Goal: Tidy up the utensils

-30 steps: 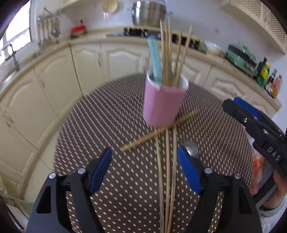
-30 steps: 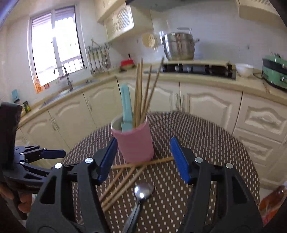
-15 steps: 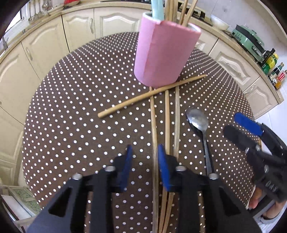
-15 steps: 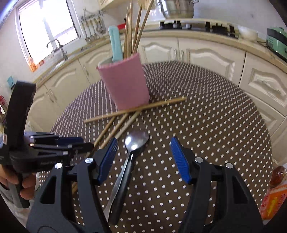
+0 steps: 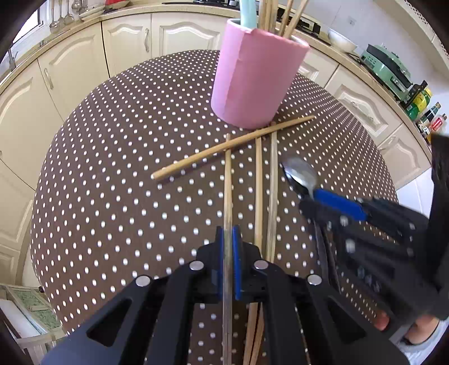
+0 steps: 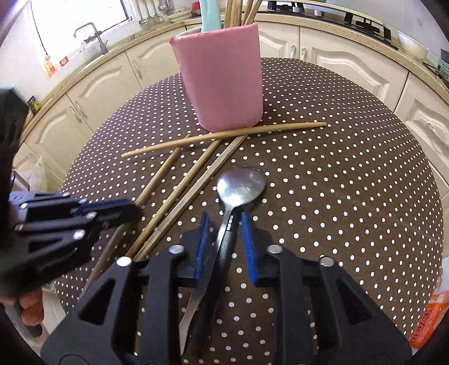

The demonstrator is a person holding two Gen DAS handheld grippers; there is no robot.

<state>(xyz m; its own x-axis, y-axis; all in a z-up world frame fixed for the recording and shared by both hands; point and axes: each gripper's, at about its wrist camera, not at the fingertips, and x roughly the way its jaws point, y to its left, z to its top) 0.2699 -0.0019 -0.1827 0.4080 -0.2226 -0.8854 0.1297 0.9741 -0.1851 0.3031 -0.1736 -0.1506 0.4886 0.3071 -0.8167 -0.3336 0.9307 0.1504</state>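
Cream kitchen cabinets [image 5: 70, 70] curve behind a round table covered in a brown polka-dot cloth [image 5: 126, 168], and no brand or label can be read; the red print on an orange packet [image 6: 426, 323] at the right-wrist view's edge is too blurred to make out. The left gripper [image 5: 229, 238] has its blue pads pressed against the leftmost chopstick [image 5: 228, 174], pinching it near its close end. That chopstick lies flat, its long axis running from the gripper straight toward the pink utensil cup [image 5: 252, 75], its far end tucked under a fourth chopstick [image 5: 233, 144] that crosses it diagonally. Two more chopsticks [image 5: 265, 179] lie parallel just to its right. The right gripper [image 6: 224, 224] is narrowly spread, its pads straddling the neck of a metal spoon [image 6: 241, 185] without visibly touching it. The spoon lies flat with its bowl pointing toward the cup and its handle running back under the gripper. The cup stands upright with chopsticks and a teal handle [image 5: 248, 12] in it.
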